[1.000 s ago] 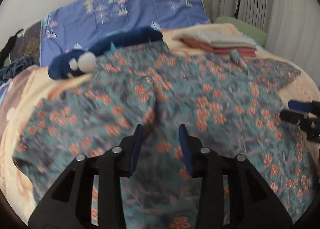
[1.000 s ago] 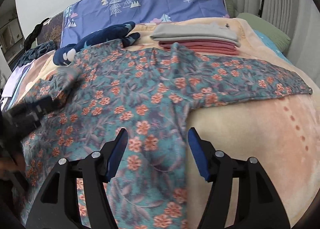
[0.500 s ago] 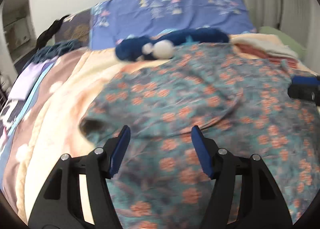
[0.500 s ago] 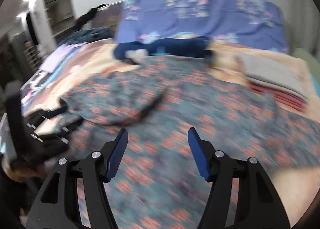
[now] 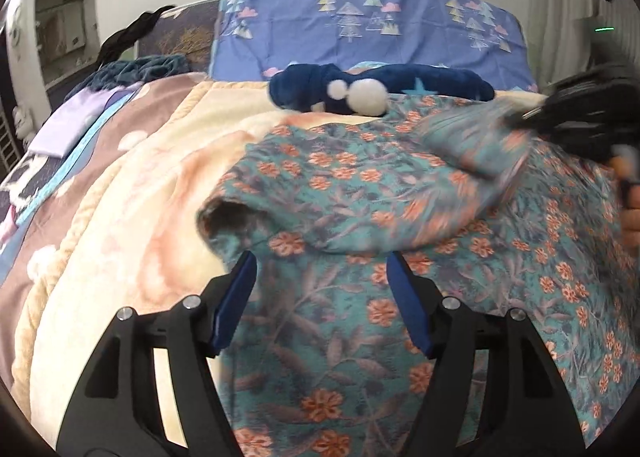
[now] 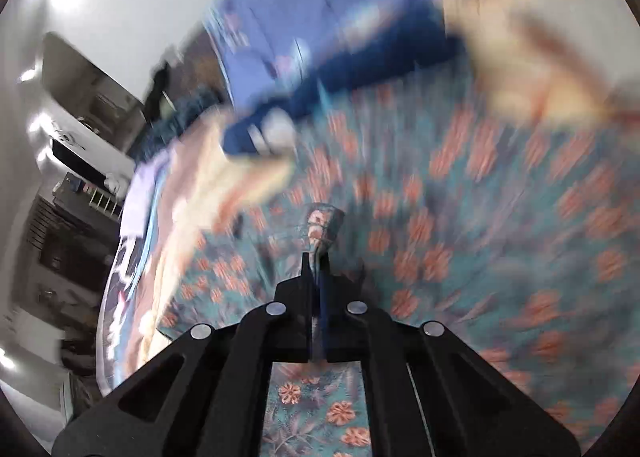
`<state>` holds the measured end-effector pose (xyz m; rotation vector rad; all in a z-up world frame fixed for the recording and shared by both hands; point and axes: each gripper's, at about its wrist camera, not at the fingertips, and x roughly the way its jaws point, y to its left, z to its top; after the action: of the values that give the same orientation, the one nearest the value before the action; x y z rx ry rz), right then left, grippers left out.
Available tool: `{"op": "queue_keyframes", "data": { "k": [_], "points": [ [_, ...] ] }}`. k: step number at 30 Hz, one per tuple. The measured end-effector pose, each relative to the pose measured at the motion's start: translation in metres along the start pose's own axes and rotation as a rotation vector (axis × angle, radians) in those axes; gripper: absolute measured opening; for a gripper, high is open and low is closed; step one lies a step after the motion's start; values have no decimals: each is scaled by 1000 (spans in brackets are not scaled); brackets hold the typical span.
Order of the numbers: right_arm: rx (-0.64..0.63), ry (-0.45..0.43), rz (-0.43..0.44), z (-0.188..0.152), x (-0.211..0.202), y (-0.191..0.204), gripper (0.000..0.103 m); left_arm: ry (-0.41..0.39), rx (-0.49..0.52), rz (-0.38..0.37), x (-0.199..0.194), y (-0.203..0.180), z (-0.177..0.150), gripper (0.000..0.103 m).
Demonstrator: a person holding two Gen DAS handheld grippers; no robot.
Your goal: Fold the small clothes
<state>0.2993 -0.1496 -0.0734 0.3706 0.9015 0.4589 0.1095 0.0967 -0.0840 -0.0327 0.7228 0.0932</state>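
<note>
A teal, orange-flowered fabric garment [image 5: 360, 297] lies on the bed ahead of the left gripper [image 5: 322, 301], fingers spread apart and empty. The right gripper [image 6: 316, 277] pinches its sleeve, folding it inward; most folding remains.

We see a teal floral garment [image 5: 400, 297] with orange-red blossoms and grey leaves spread across the bed. Its sleeve [image 5: 352, 193] is lifted and drawn over the body, the dark cuff opening facing left. In the right wrist view a fold of the same cloth [image 6: 322, 229] stands up, pinched, though that view is heavily blurred.
</note>
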Motion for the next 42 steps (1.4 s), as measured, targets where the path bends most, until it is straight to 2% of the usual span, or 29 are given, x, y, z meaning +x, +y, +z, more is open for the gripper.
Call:
{"op": "queue_keyframes", "data": {
  "k": [2,4,7,9,10,11,12,15,19,20,22,25,26,27,28,29,30,31,34,35,36,37,38,39,40,42],
  "points": [
    [-33,-84,-25,2,-36,1,2,-2,-32,9,-3,9,-1,69],
    [-2,-141,-83,-1,-74,-19,3,5,-53,12,-2,15,-3,71],
    [47,-97,-171,-17,-87,-55,7,56,-86,33,7,23,-4,71],
    [63,-29,-192,-34,-84,-75,18,88,-93,45,12,24,-5,71],
    [76,12,-189,-44,-81,-86,28,93,-93,45,13,24,-5,71],
    [95,38,-190,-52,-77,-94,34,99,-91,44,14,25,-5,71],
    [118,43,-190,-56,-78,-103,34,105,-90,45,16,24,-5,71],
    [153,16,-181,-51,-80,-115,36,122,-90,48,20,25,-5,71],
    [107,13,-183,-31,-74,-108,50,130,-104,42,24,27,-4,72],
    [96,31,-188,-25,-66,-106,50,134,-108,42,26,28,-4,72],
    [102,67,-214,-15,-46,-109,50,141,-113,40,29,29,-4,73],
    [105,49,-240,0,-33,-117,50,141,-116,37,30,28,-3,73],
    [93,40,-247,5,-28,-116,46,138,-121,27,30,29,-3,73],
    [81,38,-257,8,-25,-115,38,134,-129,12,29,30,-2,70],
    [52,39,-283,10,-21,-111,8,124,-145,-16,27,33,-2,68],
    [19,50,-289,12,-19,-107,4,115,-164,-42,25,37,-2,64],
    [-4,53,-281,12,-19,-103,4,105,-190,-73,23,42,-2,56],
    [-26,21,-277,11,-27,-98,4,101,-210,-92,22,46,-1,48],
    [-57,-63,-276,12,-49,-90,5,89,-258,-127,19,57,0,43],
    [-44,-67,-269,14,-52,-92,9,83,-264,-131,18,58,1,43],
    [-28,-55,-256,15,-53,-95,9,75,-266,-135,17,59,2,48],
    [-14,-26,-241,17,-51,-100,12,67,-262,-138,17,59,4,62],
    [-8,-10,-238,19,-49,-104,24,66,-255,-132,17,58,5,69],
    [-2,0,-246,18,-46,-106,31,72,-238,-128,19,56,8,72],
    [7,12,-256,18,-42,-109,43,79,-227,-134,22,55,10,72],
    [23,39,-245,19,-33,-113,44,90,-235,-173,29,56,17,75]
  ]
}}
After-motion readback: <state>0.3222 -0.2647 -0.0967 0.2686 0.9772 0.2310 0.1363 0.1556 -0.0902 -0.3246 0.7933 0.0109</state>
